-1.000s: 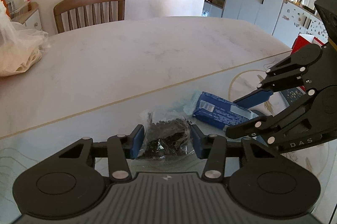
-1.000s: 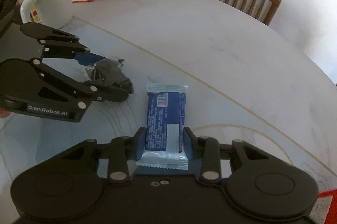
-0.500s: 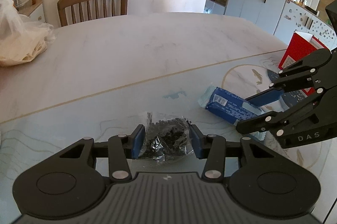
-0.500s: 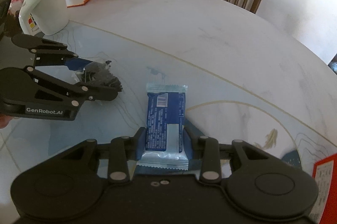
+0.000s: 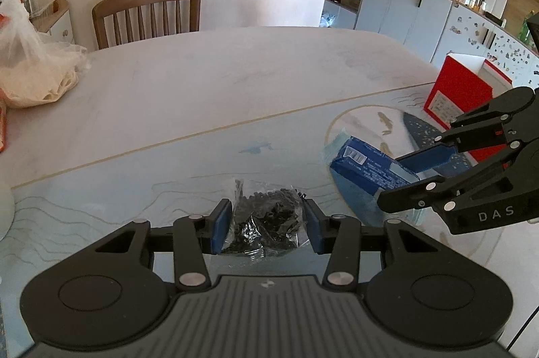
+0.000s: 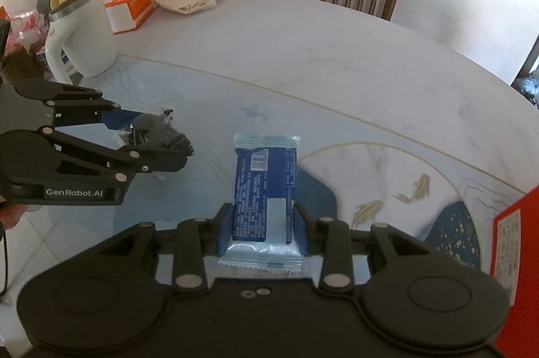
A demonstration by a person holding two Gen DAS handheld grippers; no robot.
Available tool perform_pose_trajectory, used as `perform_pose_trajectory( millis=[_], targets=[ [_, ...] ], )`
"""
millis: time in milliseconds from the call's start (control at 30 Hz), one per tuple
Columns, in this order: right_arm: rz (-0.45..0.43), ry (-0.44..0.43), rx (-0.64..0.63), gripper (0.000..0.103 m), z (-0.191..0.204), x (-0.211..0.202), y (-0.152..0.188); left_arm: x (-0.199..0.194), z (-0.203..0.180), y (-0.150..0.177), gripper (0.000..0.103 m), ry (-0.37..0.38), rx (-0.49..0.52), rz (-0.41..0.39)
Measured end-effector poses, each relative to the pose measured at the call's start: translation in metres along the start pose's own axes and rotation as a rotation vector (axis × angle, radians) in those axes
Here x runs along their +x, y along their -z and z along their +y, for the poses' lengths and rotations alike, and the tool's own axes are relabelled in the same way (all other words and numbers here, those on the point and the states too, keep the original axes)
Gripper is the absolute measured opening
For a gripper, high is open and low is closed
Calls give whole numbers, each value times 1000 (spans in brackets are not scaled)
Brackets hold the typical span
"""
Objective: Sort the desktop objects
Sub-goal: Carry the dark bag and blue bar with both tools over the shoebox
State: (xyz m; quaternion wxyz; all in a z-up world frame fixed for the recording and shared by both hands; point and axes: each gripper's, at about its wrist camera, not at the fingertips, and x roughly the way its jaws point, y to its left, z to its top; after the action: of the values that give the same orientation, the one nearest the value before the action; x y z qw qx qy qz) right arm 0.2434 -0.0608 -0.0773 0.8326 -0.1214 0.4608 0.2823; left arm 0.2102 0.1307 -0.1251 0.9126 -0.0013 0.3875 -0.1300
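left gripper (image 5: pixel 266 225) clamps clear bag of black bits (image 5: pixel 266 223); right gripper (image 6: pixel 262 228) clamps blue packet (image 6: pixel 264 199).

My left gripper (image 5: pixel 266 225) is matt black plastic with shiny metal rivets; its blue fingers (image 5: pixel 221 225) look rubbery. They pinch a crinkly clear plastic packet (image 5: pixel 266 223) of black grains. The snack wrapper (image 6: pixel 264 196) I see in the right gripper (image 6: pixel 263 230) is glossy film. The bench (image 5: pixel 202 81) looks like smooth pale marble, the chair (image 5: pixel 148 14) varnished wood.
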Motion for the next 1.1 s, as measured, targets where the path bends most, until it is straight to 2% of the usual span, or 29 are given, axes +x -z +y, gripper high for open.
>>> perform_pose_trajectory(
  millis=[533, 933, 1100],
  targets=[
    [-73, 16, 74, 36, 0, -59, 19, -40, -34, -5, 45, 18, -2, -27],
    [-97, 23, 142, 36, -24, -99, 41, -58, -70, -20, 45, 47, -11, -32],
    [-128, 34, 154, 36, -38, -119, 50, -64, -87, -30, 45, 58, -8, -60]
  ],
)
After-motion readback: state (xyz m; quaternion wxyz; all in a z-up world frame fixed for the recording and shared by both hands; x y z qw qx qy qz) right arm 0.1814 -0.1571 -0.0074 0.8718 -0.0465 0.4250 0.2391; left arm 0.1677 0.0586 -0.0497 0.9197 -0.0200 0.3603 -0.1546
